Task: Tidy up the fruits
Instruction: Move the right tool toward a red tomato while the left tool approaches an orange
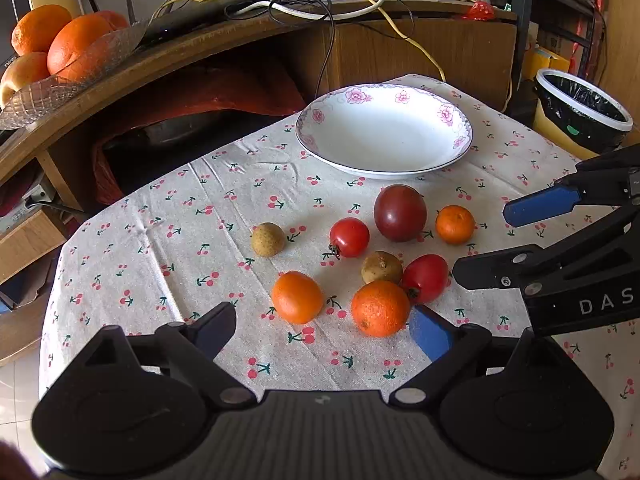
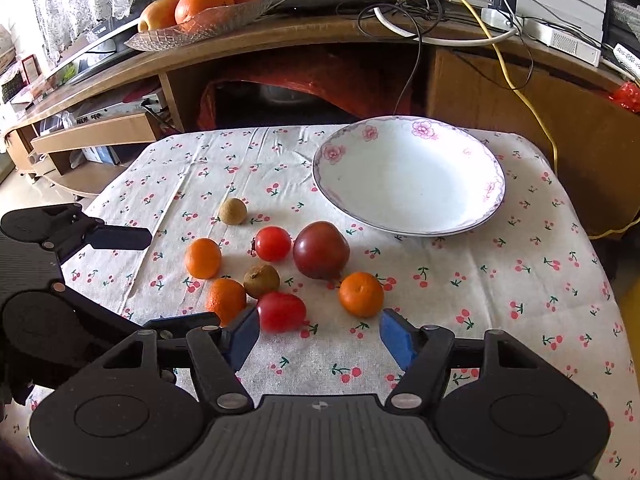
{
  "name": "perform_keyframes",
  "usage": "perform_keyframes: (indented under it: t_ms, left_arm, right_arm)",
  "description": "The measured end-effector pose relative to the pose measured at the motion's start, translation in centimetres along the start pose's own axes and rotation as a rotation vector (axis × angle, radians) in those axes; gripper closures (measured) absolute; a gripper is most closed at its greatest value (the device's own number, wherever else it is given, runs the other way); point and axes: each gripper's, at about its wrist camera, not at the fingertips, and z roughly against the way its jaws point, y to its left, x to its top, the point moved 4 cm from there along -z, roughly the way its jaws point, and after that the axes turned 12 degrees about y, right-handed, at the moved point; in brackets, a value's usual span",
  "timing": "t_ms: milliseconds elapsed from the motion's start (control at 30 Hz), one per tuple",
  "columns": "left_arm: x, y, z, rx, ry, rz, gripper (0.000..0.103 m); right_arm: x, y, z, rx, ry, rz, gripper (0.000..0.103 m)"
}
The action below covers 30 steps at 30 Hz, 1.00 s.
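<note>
The left gripper (image 1: 324,330), a black two-finger tool with blue pads, points steeply downward with its jaws spread wide and nothing between them. The right gripper (image 2: 316,334), of the same black build with blue pads (image 2: 394,340), also tilts steeply down, its jaws parted about halfway and gripping nothing. The two grippers sit side by side, close together, each showing in the other's view.

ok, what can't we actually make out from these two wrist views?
- Left wrist view: right gripper cut off by the right edge; the hand holding it unseen.
- Right wrist view: one orange partly hidden behind the left gripper finger.
- Both views: table under the cherry-print tablecloth hidden.
- Glass fruit bowl cut off by the left edge in the left wrist view.
</note>
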Motion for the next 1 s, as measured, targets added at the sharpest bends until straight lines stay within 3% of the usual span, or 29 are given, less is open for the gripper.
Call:
perform_keyframes:
  t_ms: [633, 1000]
  left_arm:
    - [0.3, 0.0, 0.1, 0.013, 0.002, -0.011, 0.002]
    - [0.5, -0.5, 0.2, 0.007, -0.001, -0.028, 0.002]
  right_arm:
    - [0.5, 0.2, 0.0, -0.002, -0.001, 0.003, 0.041]
    - [0.6, 0.6, -0.9, 0.035, 0.029, -0.002, 0.056]
